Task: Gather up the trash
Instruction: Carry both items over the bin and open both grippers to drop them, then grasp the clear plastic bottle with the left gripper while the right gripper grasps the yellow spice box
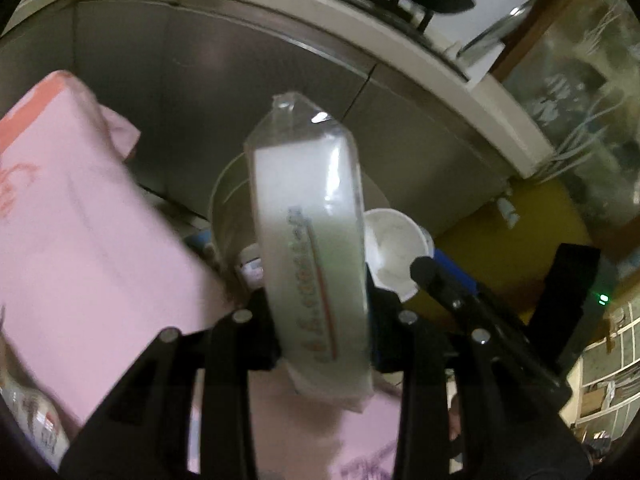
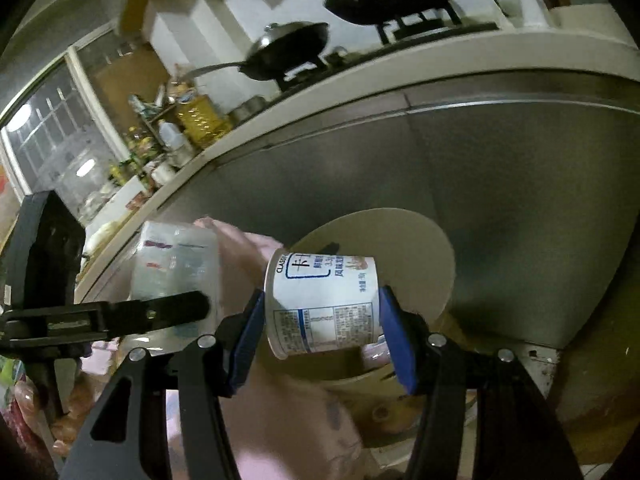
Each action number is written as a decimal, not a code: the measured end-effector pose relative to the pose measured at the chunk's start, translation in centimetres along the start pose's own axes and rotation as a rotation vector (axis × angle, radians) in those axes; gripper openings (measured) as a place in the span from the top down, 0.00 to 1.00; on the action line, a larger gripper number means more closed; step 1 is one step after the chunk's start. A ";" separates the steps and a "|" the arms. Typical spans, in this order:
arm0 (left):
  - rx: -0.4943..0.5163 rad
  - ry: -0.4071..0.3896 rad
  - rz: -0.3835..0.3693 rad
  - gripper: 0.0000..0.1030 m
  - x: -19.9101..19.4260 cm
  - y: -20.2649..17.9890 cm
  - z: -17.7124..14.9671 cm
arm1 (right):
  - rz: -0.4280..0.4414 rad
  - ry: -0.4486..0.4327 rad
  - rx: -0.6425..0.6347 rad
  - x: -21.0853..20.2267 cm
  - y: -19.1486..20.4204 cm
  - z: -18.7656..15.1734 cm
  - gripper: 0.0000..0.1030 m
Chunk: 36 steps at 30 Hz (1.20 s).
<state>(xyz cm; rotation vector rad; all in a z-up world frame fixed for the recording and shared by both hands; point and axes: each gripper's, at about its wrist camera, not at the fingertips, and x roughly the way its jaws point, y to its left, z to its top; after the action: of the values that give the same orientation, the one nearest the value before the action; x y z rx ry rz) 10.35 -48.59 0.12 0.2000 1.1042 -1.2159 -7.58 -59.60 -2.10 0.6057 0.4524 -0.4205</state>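
A clear-wrapped white tissue pack [image 1: 312,240] with a printed strip stands upright between the fingers of my left gripper [image 1: 320,308], which is shut on its lower half. My right gripper [image 2: 324,320] is shut on a white yogurt cup [image 2: 324,304] with a blue label, its blue pads [image 2: 250,340] pressing both sides. Both items hang over a round pale bin [image 2: 360,384] whose lid [image 2: 404,248] stands up open. The bin rim [image 1: 222,200] shows behind the pack. The cup [image 1: 394,248] and a right finger [image 1: 440,280] appear beside the pack. The pack [image 2: 176,268] shows blurred at left.
A large pink bag or cloth [image 1: 80,220] lies close at the left and under the grippers. Steel cabinet fronts [image 2: 520,184] stand right behind the bin, below a pale counter [image 2: 400,64] with black pans [image 2: 292,48] on a stove. Yellow floor [image 1: 500,240] lies to the right.
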 end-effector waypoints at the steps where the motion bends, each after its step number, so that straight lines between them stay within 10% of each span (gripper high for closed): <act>1: 0.000 0.011 0.015 0.70 1.2 -0.1 0.5 | -0.010 0.005 -0.002 0.5 -0.3 0.1 0.47; 5: 0.000 0.063 0.055 0.66 5.1 -0.3 1.5 | -0.015 0.038 0.027 2.6 -2.0 0.1 0.43; 8: -0.019 0.081 0.097 0.40 6.8 0.0 1.4 | -0.023 0.044 0.049 3.2 -2.8 0.2 0.28; 13: -0.026 0.048 0.129 0.40 5.8 -0.2 0.8 | -0.010 -0.010 0.069 1.5 -2.7 0.1 0.28; 26: 0.004 -0.182 0.236 0.21 -5.5 -1.2 -3.7 | 0.123 -0.115 0.026 -4.8 4.0 -0.8 0.28; 36: -0.085 -0.285 0.347 0.21 -17.2 4.5 -16.2 | 0.267 0.033 -0.089 -4.1 12.6 -5.3 0.37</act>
<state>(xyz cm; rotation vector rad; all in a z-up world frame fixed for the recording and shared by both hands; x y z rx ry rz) 5.97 -25.18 3.24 0.1409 0.8298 -0.8555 -6.16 -45.95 1.78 0.5778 0.4127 -0.1360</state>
